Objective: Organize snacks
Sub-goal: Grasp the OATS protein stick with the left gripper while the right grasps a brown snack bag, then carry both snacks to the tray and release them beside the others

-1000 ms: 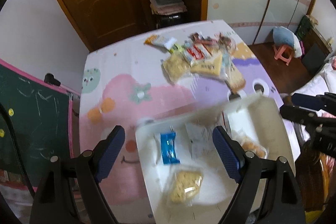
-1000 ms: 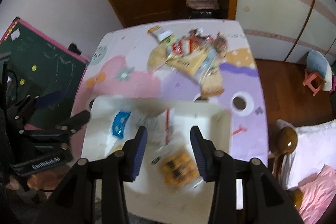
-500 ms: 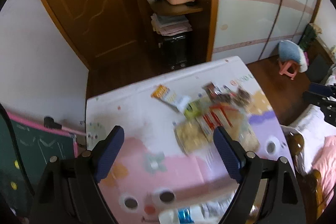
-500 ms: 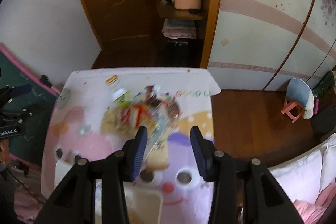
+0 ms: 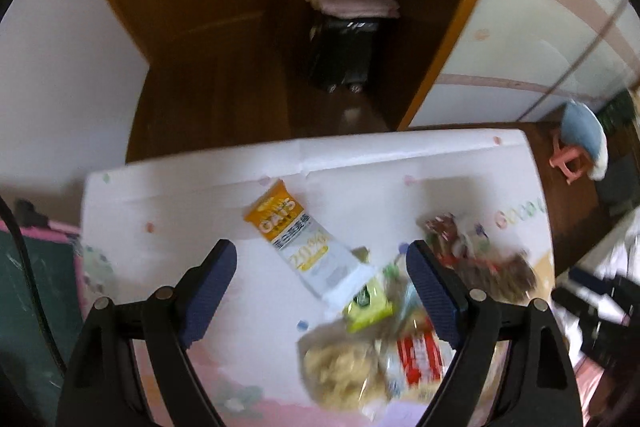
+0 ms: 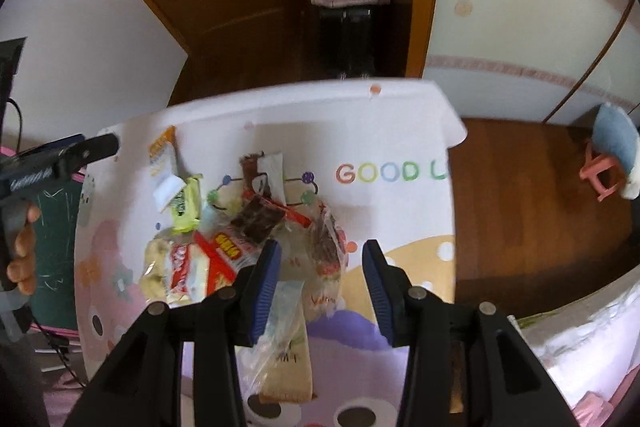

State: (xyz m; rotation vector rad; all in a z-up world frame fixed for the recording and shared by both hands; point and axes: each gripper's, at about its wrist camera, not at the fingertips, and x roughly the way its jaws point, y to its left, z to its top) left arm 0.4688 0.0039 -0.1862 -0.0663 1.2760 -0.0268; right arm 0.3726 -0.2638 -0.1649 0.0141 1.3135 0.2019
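Both grippers hang over the snack pile with nothing held. The right gripper (image 6: 322, 269) has its fingers about half open and empty; just below them, at 6 o'clock, a clear bag (image 6: 282, 343) with a brown bar inside lies on the table (image 6: 400, 219), its crinkled top reaching up between the finger tips without being pressed. Just ahead at 12 o'clock lies another clear pack (image 6: 326, 247), and to 10 o'clock the heap thickens: a red-and-white packet (image 6: 218, 259), a dark brown wrapper (image 6: 256, 221), a yellow-green packet (image 6: 186, 205) and, farthest at 11 o'clock, an oats sachet (image 6: 162, 161). The left gripper (image 5: 322, 287) has its fingers spread wide and empty, above the near end of the oats sachet (image 5: 298, 239), which lies flat and mostly free of the pile; a green packet (image 5: 366, 303) touches its near end, and a bag of pale puffs (image 5: 340, 367) sits at 5 o'clock. The step in hand looks like choosing the next snack, and the likely picks are the sachet for the left and the clear bag or pack for the right. To do it well, each gripper should come straight down over one item only, across its narrow width, away from where neighbours overlap. The clear film is slippery and soft, so pinch a gathered edge or the firm bar inside, not loose plastic. Lift the sachet by its free far half so the green packet is not dragged along.
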